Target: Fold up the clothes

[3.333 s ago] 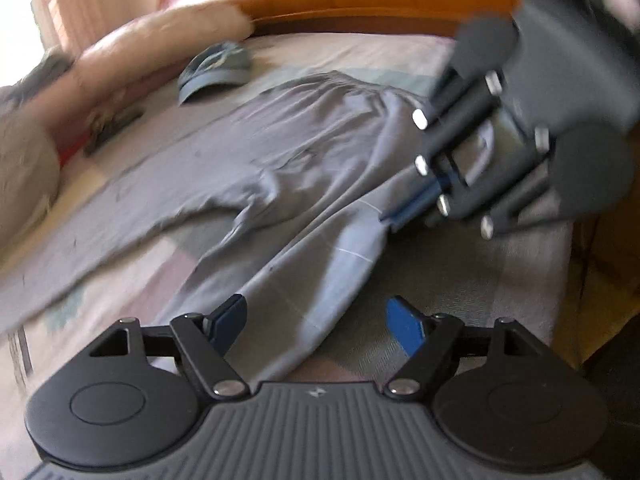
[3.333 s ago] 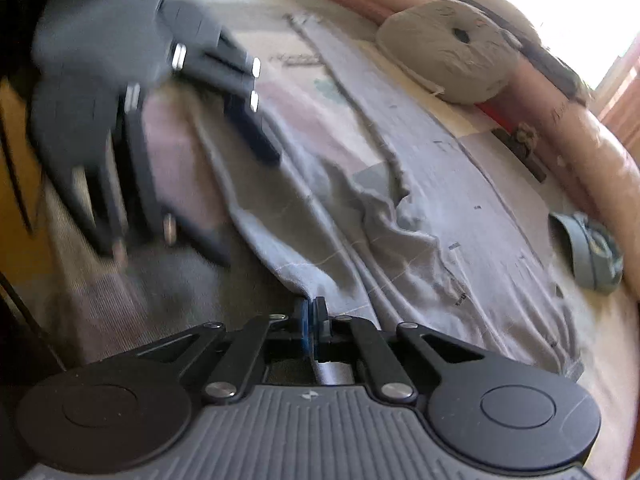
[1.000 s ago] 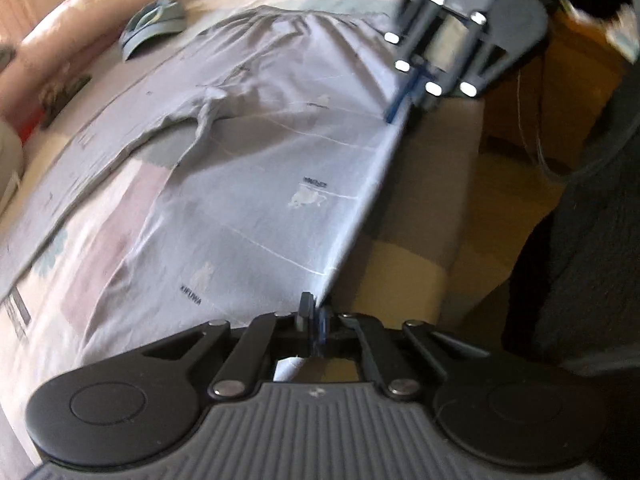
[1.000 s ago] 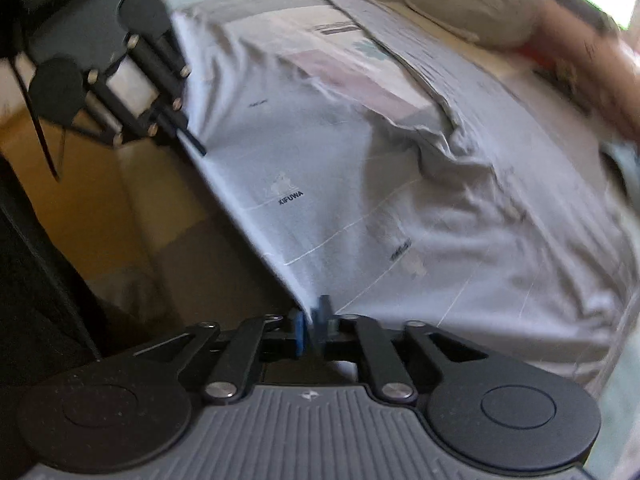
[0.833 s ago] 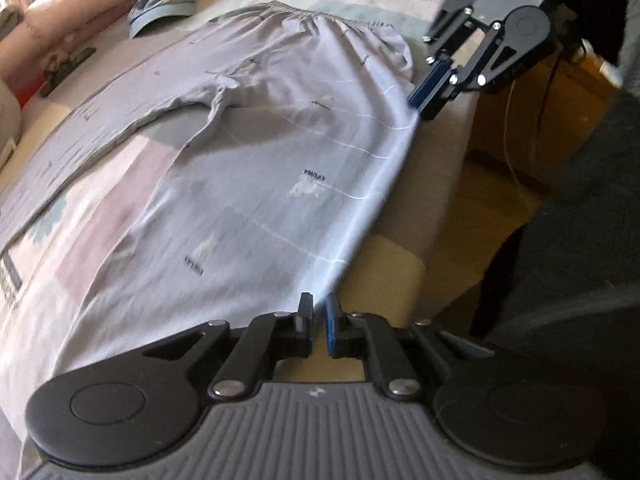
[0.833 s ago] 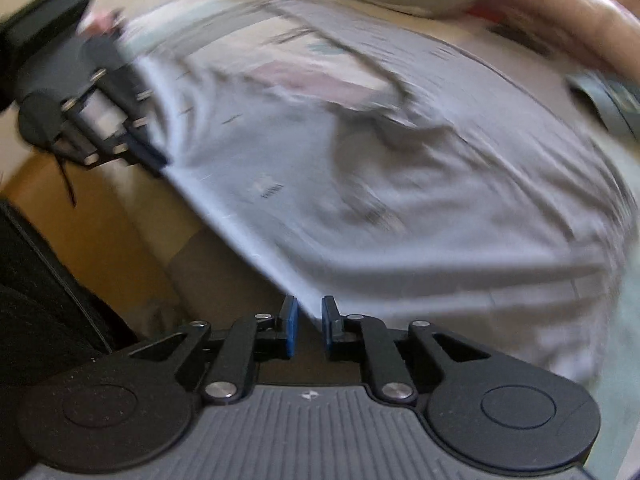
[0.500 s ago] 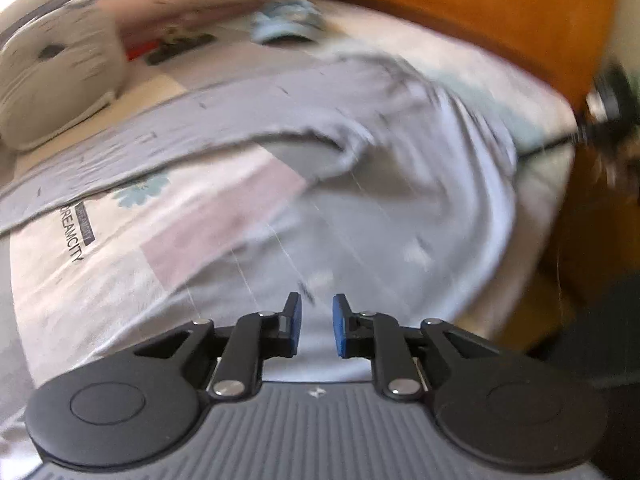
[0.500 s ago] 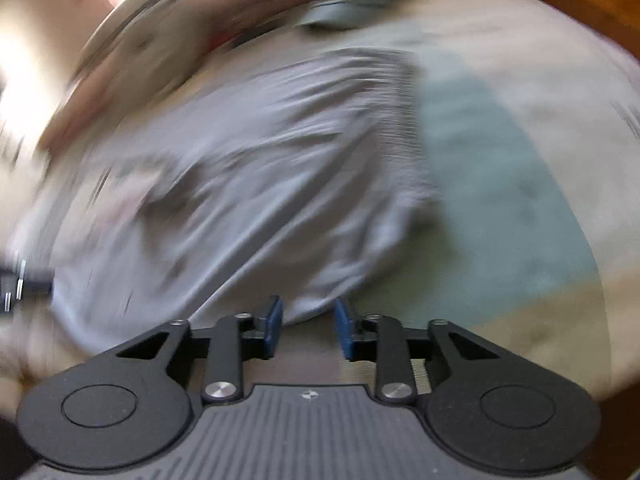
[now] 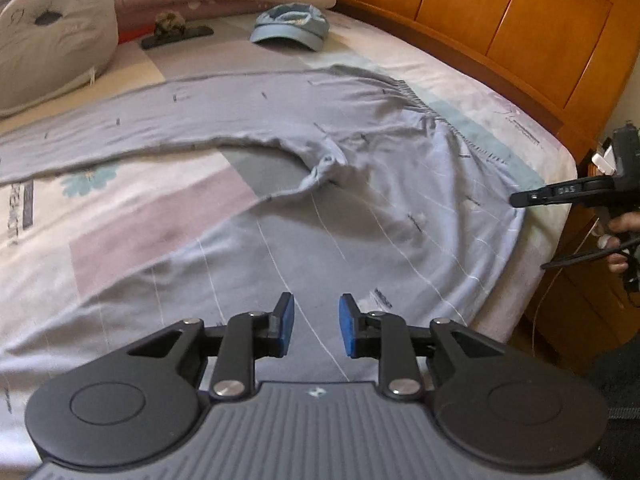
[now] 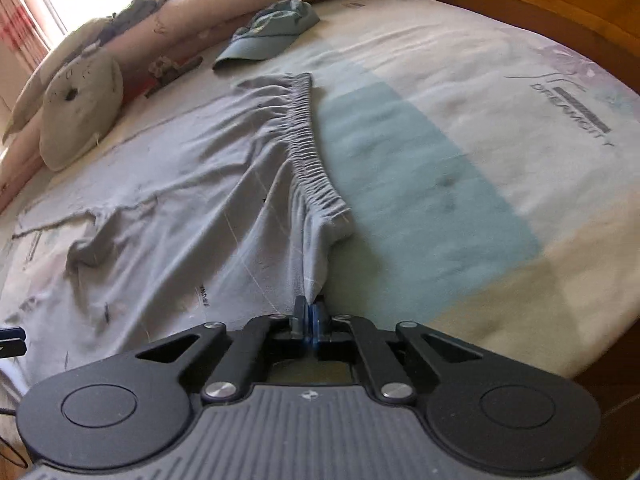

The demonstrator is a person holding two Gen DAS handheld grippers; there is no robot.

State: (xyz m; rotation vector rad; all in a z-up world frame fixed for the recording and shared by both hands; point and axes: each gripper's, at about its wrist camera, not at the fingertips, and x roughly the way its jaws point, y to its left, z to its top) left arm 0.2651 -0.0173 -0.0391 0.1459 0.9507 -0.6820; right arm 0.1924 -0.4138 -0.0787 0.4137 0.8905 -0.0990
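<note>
Right tool [image 10: 308,312] pinched on trousers [image 10: 192,200] waistband corner; left tool [image 9: 313,322] just opening, empty, above trouser leg.

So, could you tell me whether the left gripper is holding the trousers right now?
No, the left gripper stands open above the trousers.

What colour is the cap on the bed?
Dusty blue; the cap shows best in the left wrist view.

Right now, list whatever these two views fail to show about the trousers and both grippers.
- Trouser leg ends: cut off by the left edge in the left wrist view.
- Near trouser leg: runs under the left gripper, which has just been opening with nothing between its pads.
- Right gripper: shut on the waistband corner; the pinched fabric is hidden.
- Printed marks on the fabric: too small to read.
</note>
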